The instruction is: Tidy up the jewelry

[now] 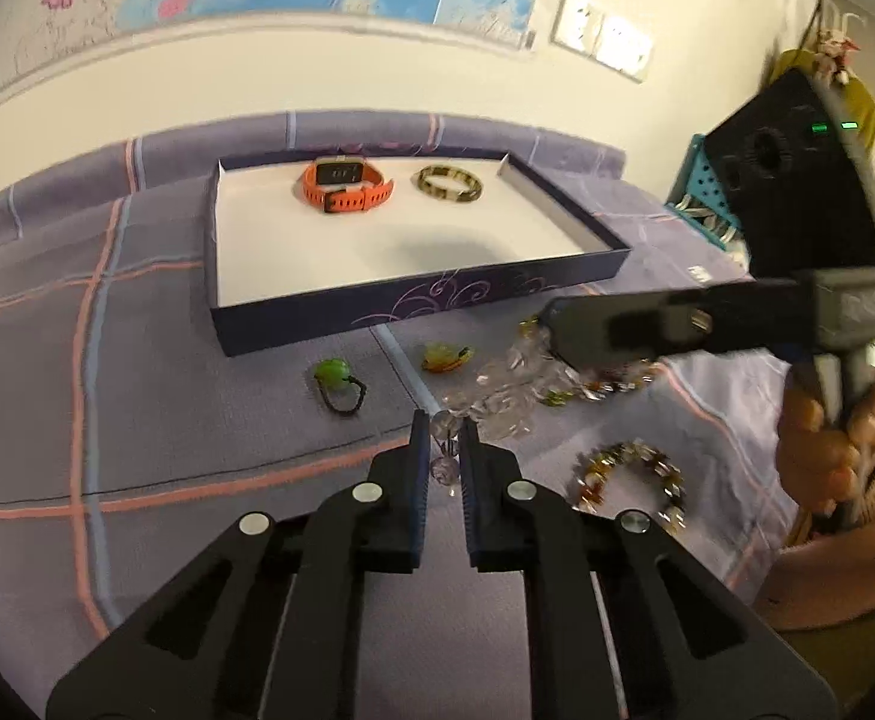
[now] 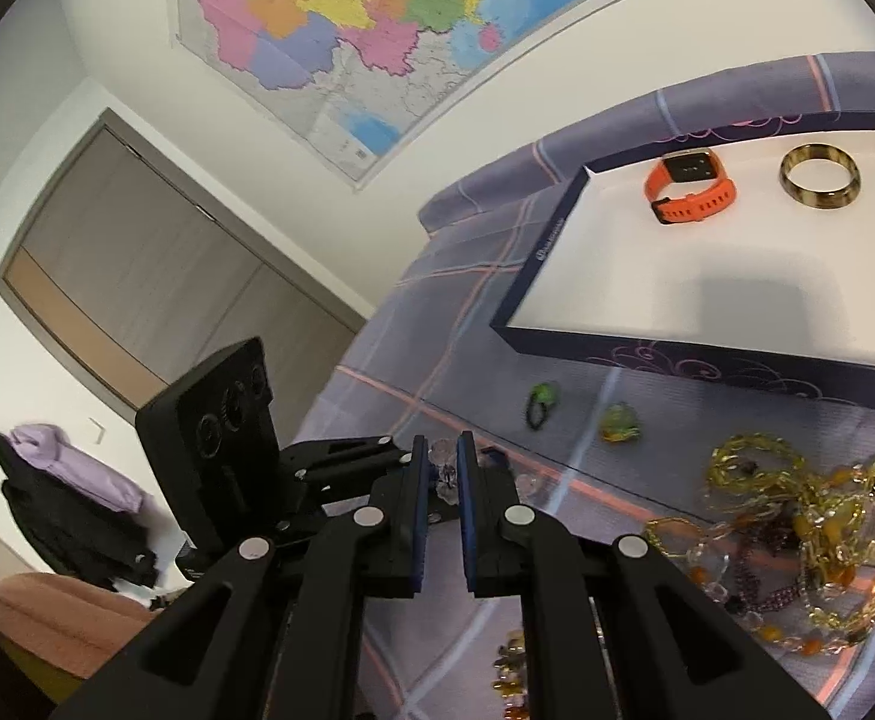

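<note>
Evidently both grippers have hold of the same strand of clear, faceted crystal beads (image 1: 500, 396), which lies on the purple plaid bedcover (image 1: 155, 408) just in front of the shallow navy box with the white lining (image 1: 419, 300); the left gripper (image 1: 445, 450) has its two blue-padded fingers (image 1: 418, 462) drawn in close and pinching a few beads at one end, and from its own camera the right gripper (image 2: 442, 468) looks to be doing the same, its pads narrowed onto a bead or two. From the left camera the right gripper's tip is blurred, so I cannot tell there how firmly it bites. To my eye, the step is getting this slippery strand up and over the box wall, and doing it well means lifting both ends together so the slack middle does not drag across the amber and gold beaded bracelet (image 1: 629, 480) or the tangled heap of yellow and amber necklaces (image 2: 809, 540) lying close by. Keeping the pinch steady matters, since smooth beads may roll out from between the pads. Inside the box an orange-strapped watch (image 1: 347, 183) and a mottled gold-brown bangle (image 1: 449, 185) sit near the far wall, well apart from the open white floor nearer us, which seems the sensible landing spot. A small green ring on a black band (image 1: 338, 381) and a yellow-orange trinket (image 1: 446, 357) wait beside the box front
</note>
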